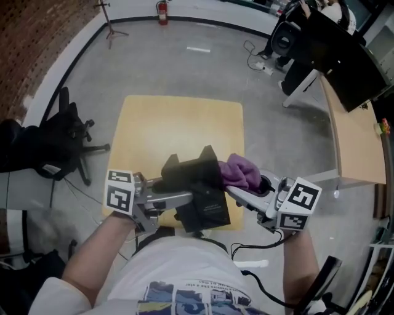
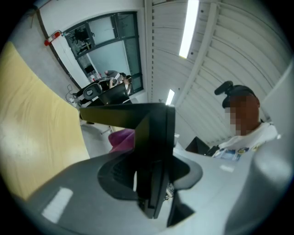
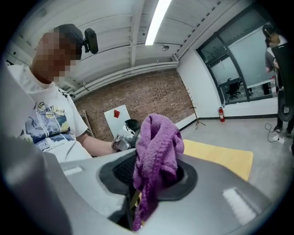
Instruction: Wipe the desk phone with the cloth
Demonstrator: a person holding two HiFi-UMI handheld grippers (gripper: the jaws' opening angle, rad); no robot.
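The black desk phone [image 1: 197,187] is held up off the yellow table [image 1: 178,123], tilted, close to my body. My left gripper [image 1: 184,200] is shut on it from the left; in the left gripper view the phone [image 2: 154,137] stands edge-on between the jaws. My right gripper [image 1: 237,192] is shut on the purple cloth [image 1: 241,172], which rests against the phone's right side. In the right gripper view the cloth [image 3: 156,156] hangs bunched from the jaws and hides the phone. A patch of the cloth [image 2: 121,137] shows behind the phone.
A black office chair [image 1: 55,138] stands to the left of the table. A wooden desk [image 1: 357,141] with a dark monitor runs along the right, another chair [image 1: 289,37] behind it. A fire extinguisher [image 1: 162,12] and a stand [image 1: 111,24] are by the far wall.
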